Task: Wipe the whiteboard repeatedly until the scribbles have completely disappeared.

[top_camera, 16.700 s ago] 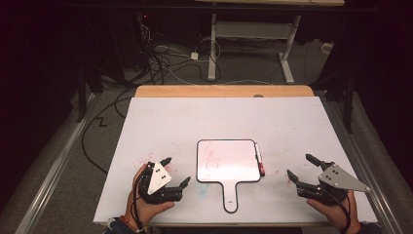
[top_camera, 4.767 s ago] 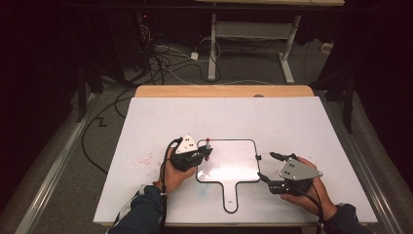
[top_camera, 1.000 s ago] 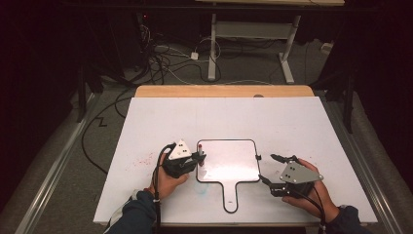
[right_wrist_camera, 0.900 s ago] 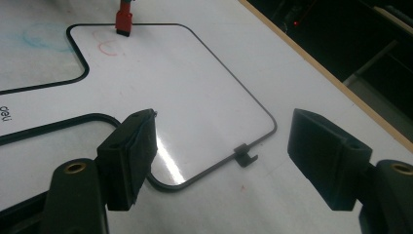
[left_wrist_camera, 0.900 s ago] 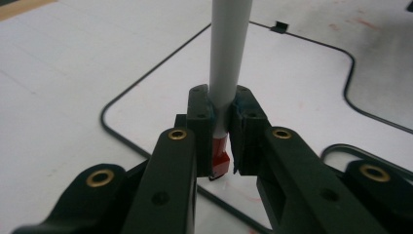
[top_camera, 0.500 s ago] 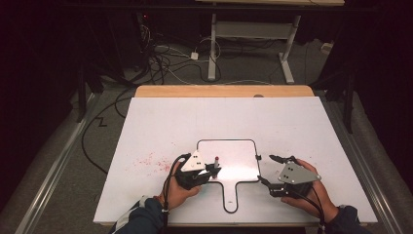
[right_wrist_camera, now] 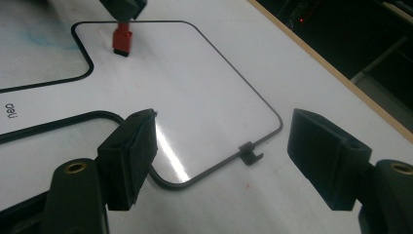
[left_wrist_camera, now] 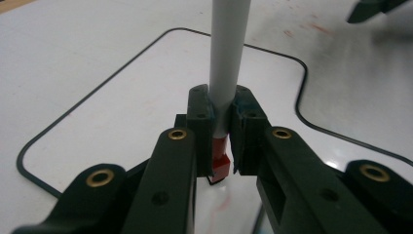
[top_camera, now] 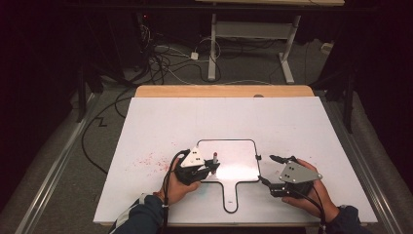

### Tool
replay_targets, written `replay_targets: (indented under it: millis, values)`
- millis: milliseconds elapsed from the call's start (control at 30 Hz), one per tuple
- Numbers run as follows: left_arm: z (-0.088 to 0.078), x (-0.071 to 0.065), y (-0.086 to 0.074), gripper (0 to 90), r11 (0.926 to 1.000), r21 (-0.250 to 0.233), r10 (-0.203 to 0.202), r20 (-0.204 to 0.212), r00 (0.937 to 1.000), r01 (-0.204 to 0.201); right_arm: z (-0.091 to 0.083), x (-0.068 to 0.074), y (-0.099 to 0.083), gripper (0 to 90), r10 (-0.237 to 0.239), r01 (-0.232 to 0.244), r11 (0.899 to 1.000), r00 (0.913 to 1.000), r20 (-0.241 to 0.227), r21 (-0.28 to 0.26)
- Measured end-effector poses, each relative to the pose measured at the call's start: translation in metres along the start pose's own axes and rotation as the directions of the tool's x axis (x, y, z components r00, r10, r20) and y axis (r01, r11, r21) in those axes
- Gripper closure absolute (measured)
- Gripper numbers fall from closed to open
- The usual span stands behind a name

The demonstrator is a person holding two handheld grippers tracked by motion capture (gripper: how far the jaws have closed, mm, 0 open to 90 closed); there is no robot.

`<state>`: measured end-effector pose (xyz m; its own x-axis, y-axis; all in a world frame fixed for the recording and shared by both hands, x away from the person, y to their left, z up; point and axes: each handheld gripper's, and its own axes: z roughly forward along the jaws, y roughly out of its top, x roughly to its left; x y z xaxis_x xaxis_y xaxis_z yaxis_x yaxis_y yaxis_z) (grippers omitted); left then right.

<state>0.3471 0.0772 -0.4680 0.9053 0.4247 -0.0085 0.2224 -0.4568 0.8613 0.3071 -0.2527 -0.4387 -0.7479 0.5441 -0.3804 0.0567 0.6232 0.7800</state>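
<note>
Left gripper point(left_wrist_camera: 221, 141) is clamped tight on the grey-barrelled marker with a red end point(left_wrist_camera: 225, 73), 2 black jaws pressed against its sides, the red end pointing down at the small paddle-shaped whiteboard with a thin black border point(top_camera: 234, 165). From the high view, that marker point(top_camera: 215, 157) stands upright over the board's left part, held by the left gripper point(top_camera: 207, 168), with the person's left hand point(top_camera: 176, 187) behind it near the table's front edge. The left gripper view adds what the high view cannot: a faint red smear on the board under the tip (whether the tip touches the surface, I cannot tell).

Over on the right, the right gripper point(top_camera: 265, 168) sits just beside the board's right edge, jaws spread wide and empty. Its own view, the right gripper point(right_wrist_camera: 224, 161) view, shows a little black clip point(right_wrist_camera: 251, 153) on the board's rim lying between the jaws, and the red marker end point(right_wrist_camera: 122, 41) farther off.

Red speckles point(top_camera: 153, 161) dot the large white tabletop point(top_camera: 195, 117) to the left of the board.
</note>
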Motion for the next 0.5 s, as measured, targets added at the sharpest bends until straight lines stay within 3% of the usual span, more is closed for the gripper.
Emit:
replay_targets:
  millis: [33, 200, 333, 500]
  values:
    - [-0.009, 0.0, -0.004, 78.8, 0.9997, 0.024, -0.006, -0.028, 0.9996, 0.007, 0.0, 0.001, 0.0, 27.2, -0.008, 0.008, 1.0, 1.0, 0.001, 0.002]
    - [-0.024, 0.004, -0.013, 78.8, 0.999, 0.03, -0.031, -0.031, 0.9991, 0.032, 0.0, 0.005, 0.001, 27.2, -0.024, 0.024, 1.0, 0.9997, 0.0, 0.005]
    - [-0.033, 0.003, -0.016, 78.8, 0.9986, 0.053, 0.011, -0.047, 0.9988, -0.008, 0.001, 0.006, 0.001, 27.2, -0.035, 0.035, 0.999, 0.9994, -0.004, 0.011]
    - [-0.034, 0.018, -0.02, 78.8, 0.9992, 0.034, -0.016, -0.091, 0.9957, 0.02, 0.002, 0.007, 0.002, 27.1, -0.038, 0.038, 0.999, 0.9993, -0.002, 0.013]
